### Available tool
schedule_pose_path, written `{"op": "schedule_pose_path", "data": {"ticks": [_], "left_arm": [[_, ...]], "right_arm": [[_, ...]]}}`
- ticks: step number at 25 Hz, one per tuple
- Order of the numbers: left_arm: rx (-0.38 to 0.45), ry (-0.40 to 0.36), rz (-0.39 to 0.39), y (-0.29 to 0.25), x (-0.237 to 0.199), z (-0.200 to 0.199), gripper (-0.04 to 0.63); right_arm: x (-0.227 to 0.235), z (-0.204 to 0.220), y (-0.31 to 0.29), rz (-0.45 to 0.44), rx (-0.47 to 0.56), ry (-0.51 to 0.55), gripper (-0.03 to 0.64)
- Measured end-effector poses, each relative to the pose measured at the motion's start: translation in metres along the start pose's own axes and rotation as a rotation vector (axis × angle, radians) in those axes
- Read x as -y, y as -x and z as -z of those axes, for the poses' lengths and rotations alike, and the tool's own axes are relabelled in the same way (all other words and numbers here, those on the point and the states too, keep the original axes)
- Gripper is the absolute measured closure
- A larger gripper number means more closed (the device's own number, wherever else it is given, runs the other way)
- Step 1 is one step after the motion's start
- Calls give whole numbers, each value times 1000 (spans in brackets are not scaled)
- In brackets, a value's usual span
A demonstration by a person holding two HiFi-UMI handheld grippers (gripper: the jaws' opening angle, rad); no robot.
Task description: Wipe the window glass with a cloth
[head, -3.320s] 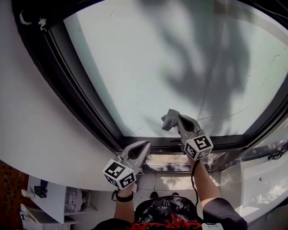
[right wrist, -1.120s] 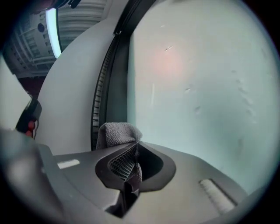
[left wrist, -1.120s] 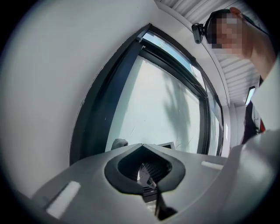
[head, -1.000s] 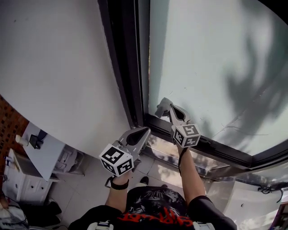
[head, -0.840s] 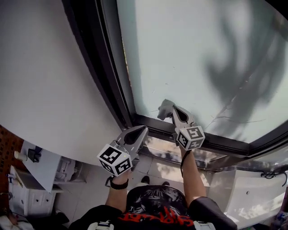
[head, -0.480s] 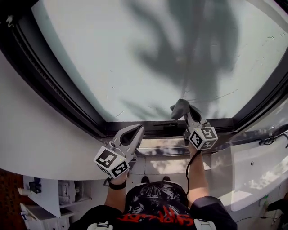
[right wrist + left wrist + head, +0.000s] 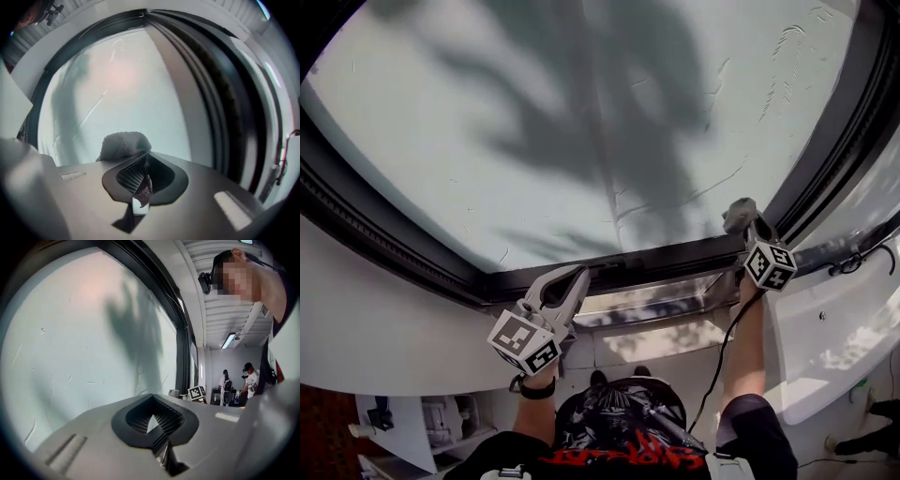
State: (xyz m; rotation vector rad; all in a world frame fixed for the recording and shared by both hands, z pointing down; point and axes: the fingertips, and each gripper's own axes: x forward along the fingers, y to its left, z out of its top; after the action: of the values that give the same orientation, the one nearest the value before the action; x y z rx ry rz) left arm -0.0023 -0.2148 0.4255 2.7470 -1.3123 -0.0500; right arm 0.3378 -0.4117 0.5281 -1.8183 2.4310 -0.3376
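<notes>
- A grey cloth (image 7: 738,214) sits bunched at the tip of the right gripper (image 7: 747,223), at about 4 o'clock on the window glass (image 7: 581,131), close to the pane's lower right corner and just above the bottom rail of the dark window frame (image 7: 670,259).
- In the right gripper view the right gripper (image 7: 143,165) is clamped on the cloth (image 7: 124,144). The jaws meet on a fold, a dark scrap of fabric hangs between the pads, and the rest of the cloth mounds up past the tips at 12 o'clock.
- The cloth stands in front of the glass (image 7: 126,89); no view confirms that it touches the pane.
- The left gripper (image 7: 570,279) hangs at about 6 o'clock, below the bottom rail and well apart from the right one.
- The left gripper view shows the left gripper (image 7: 151,404) with its jaws drawn together and nothing between them. Its tips point toward the glass (image 7: 89,352) but are clear of it.
- A broad grey shadow (image 7: 609,103) falls across the pane from 12 o'clock down to the bottom rail.
- A white wall (image 7: 384,328) borders the frame at 8 o'clock.
- In the left gripper view, at 3 o'clock, two people (image 7: 248,380) stand far back in the room under a ceiling light (image 7: 229,340).
</notes>
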Motion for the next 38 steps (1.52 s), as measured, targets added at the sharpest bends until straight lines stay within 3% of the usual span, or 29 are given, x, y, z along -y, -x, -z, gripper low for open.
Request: {"op": "schedule_pose_path", "data": {"ticks": [3, 6, 9, 11, 17, 21, 25, 28, 31, 36, 38], "left_arm": [[-28, -2, -44, 5, -7, 13, 595], [-52, 10, -107, 14, -17, 23, 595], [-44, 1, -137, 27, -29, 24, 595], [-38, -4, -161, 44, -38, 21, 595], [2, 12, -335, 139, -75, 12, 595], [59, 47, -476, 214, -93, 9, 595], [111, 87, -558, 268, -106, 12, 595], [116, 125, -588, 286, -117, 20, 595], [109, 141, -568, 283, -129, 31, 595], [52, 125, -417, 231, -130, 32, 595], [31, 124, -351, 205, -127, 34, 595]], "right_arm": [[31, 7, -1, 72, -4, -49, 601], [-21, 4, -7, -56, 69, -104, 601], [-129, 1, -2, -268, 140, -96, 601], [-216, 20, -1, -432, 135, -70, 601], [-461, 101, 4, -863, -54, 70, 601], [-586, 151, 7, -1018, -158, 139, 601], [-666, 187, -9, -1041, -240, 184, 601], [-679, 204, -23, -1019, -281, 252, 601], [-649, 201, -36, -954, -278, 240, 601], [-541, 159, -37, -805, -180, 153, 601], [-502, 133, -25, -830, -135, 4, 601]]}}
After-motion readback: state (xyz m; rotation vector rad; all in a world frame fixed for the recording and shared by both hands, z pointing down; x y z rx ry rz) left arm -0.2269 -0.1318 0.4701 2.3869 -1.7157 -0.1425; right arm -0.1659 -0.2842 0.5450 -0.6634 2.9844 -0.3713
